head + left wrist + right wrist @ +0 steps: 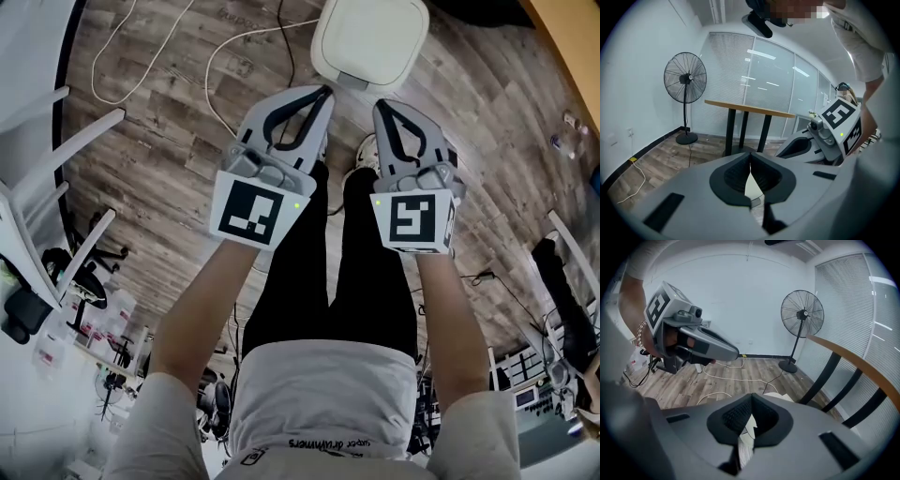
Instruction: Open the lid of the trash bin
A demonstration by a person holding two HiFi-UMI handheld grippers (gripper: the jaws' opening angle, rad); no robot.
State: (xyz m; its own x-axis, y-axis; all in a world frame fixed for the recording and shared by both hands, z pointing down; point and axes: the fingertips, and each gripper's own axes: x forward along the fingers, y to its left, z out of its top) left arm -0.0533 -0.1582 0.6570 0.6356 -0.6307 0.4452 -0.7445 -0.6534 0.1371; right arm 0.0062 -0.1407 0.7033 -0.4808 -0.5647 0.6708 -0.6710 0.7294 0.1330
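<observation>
The white trash bin (369, 39) stands on the wooden floor just ahead of the person's feet, its lid down. Both grippers are held side by side above it, pointing toward it. My left gripper (325, 92) is shut with nothing between its jaws, its tips near the bin's front edge. My right gripper (380, 106) is also shut and empty. In the left gripper view a sliver of the bin (753, 185) shows behind the closed jaws (750, 155). The right gripper view shows the bin (782, 397) past its jaws (751, 398), and the left gripper (736, 354) hangs at upper left.
White and black cables (225, 56) trail over the floor left of the bin. A standing fan (685, 78) and a wooden-topped table (750, 108) on dark legs stand beyond. White furniture legs (56, 141) are at the left. The person's shoe (366, 155) is near the bin.
</observation>
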